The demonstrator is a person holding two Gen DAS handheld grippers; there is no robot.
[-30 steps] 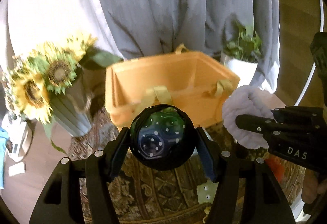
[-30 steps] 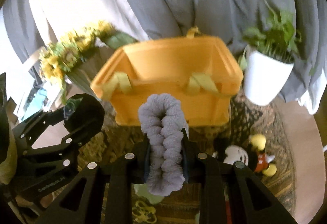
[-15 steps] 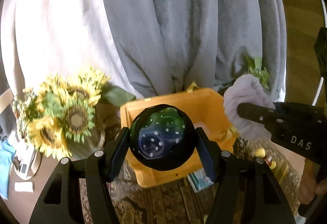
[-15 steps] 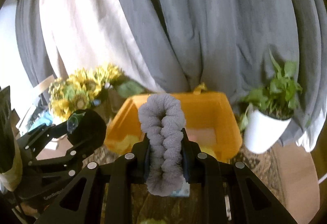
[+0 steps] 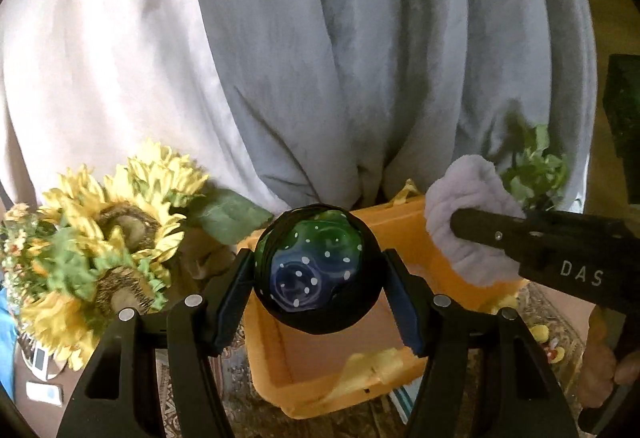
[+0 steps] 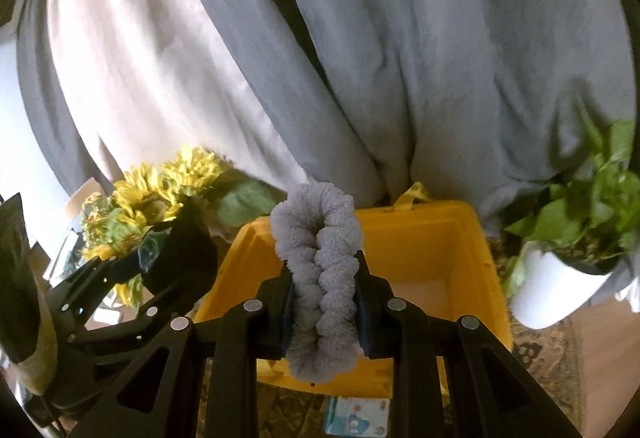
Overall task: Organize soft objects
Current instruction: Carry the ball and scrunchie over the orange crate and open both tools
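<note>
A dark ball with a green and blue swirl and white dots (image 5: 318,278) sits clamped between the fingers of the left gripper (image 5: 320,292), held over the open mouth of the orange bin (image 5: 272,366). Just to its right, a fluffy grey scrunchie (image 6: 318,282) is squeezed flat between the fingers of the right gripper (image 6: 322,298), which are drawn nearly together on it; it too hangs above the bin's near rim. Both soft things seem to be carried high so they clear the bin's walls before being let go inside, which reads as the step in hand.

The bin's floor looks mostly bare, so there is room for both items to drop without crowding. Its yellow fabric handles (image 5: 372,368) flop over the near rim and could catch a low finger. The two grippers are close side by side, so releasing one at a time looks safer.

Around the bin the space tightens: a bunch of sunflowers (image 5: 108,250) stands just left of it, a potted plant in a white pot (image 6: 560,282) stands to its right, and a grey draped cloth (image 6: 400,58) hangs close behind. A patterned rug (image 6: 548,350) lies underneath.
</note>
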